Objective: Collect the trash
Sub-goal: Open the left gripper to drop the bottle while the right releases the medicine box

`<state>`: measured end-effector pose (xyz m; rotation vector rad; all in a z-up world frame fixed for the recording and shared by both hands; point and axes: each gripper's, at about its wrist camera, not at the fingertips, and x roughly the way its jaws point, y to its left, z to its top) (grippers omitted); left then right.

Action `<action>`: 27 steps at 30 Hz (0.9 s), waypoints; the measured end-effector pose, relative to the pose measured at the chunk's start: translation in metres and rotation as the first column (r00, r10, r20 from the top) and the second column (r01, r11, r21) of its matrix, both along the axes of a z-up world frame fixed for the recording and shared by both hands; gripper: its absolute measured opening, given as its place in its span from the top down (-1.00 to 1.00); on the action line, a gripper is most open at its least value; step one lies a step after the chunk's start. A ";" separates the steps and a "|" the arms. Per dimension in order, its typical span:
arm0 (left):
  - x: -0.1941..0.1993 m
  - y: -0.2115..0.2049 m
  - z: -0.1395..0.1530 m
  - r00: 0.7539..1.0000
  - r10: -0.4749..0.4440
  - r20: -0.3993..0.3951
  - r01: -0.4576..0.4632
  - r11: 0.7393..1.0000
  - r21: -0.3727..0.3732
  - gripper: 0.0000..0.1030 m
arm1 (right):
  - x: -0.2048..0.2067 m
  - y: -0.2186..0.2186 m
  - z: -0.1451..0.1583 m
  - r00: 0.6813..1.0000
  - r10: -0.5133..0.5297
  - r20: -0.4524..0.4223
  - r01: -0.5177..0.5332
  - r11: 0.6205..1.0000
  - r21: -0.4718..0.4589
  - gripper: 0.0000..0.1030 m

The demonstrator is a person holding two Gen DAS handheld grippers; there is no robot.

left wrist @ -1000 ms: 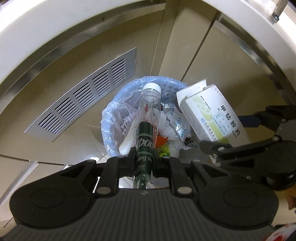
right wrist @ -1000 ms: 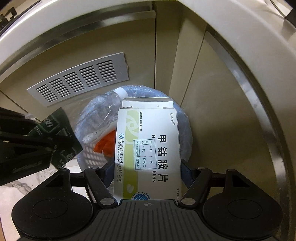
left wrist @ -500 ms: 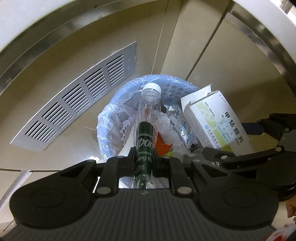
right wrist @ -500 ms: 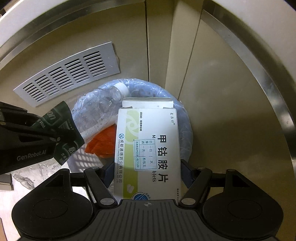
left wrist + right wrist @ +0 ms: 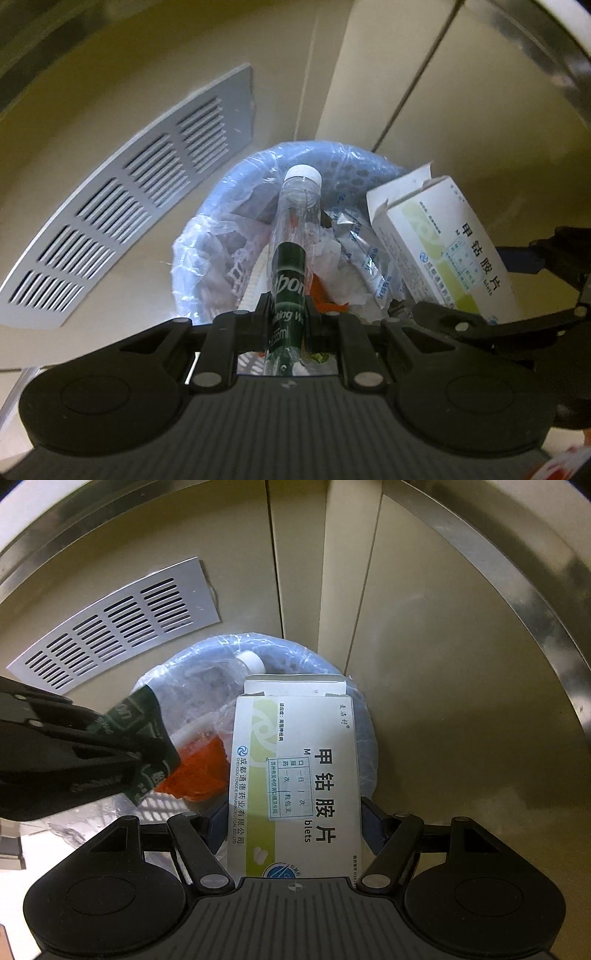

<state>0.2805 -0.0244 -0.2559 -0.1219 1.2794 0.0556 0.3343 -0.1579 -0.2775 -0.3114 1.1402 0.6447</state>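
Observation:
My left gripper (image 5: 288, 314) is shut on a flattened clear plastic bottle (image 5: 295, 236) with a dark green label and white cap, held cap-forward over the bin (image 5: 207, 236). The bin is a white mesh basket lined with a clear plastic bag, holding crumpled wrappers and something orange (image 5: 199, 771). My right gripper (image 5: 293, 812) is shut on a white and green medicine box (image 5: 295, 775), its open flap end pointing down at the same bin (image 5: 365, 746). In the right wrist view the left gripper (image 5: 138, 757) and its bottle (image 5: 147, 731) come in from the left, close beside the box.
A grey louvred vent plate (image 5: 122, 229) sits on the beige cabinet face left of the bin. A metal-trimmed counter edge (image 5: 517, 590) curves overhead. Beige panels with a vertical seam (image 5: 273, 572) stand behind the bin.
Both grippers have sunk toward the bin, which looks larger now. The left gripper with its bottle has shifted closer to the box in the right wrist view. Both grips are unchanged.

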 end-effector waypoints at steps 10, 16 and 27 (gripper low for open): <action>0.013 0.002 -0.024 1.000 -0.011 -0.016 0.011 1.000 0.005 0.70 | 0.000 0.002 -0.003 1.000 -0.023 -0.005 0.023 1.000 0.001 -0.37; 0.004 0.008 -0.014 1.000 0.020 0.008 -0.019 1.000 -0.022 0.35 | 0.000 0.001 -0.001 1.000 -0.016 -0.008 0.016 1.000 0.008 -0.37; -0.025 0.028 0.026 0.992 0.088 0.089 -0.083 0.995 -0.051 0.33 | 0.002 -0.003 0.009 1.000 -0.027 -0.014 0.028 0.998 0.048 -0.37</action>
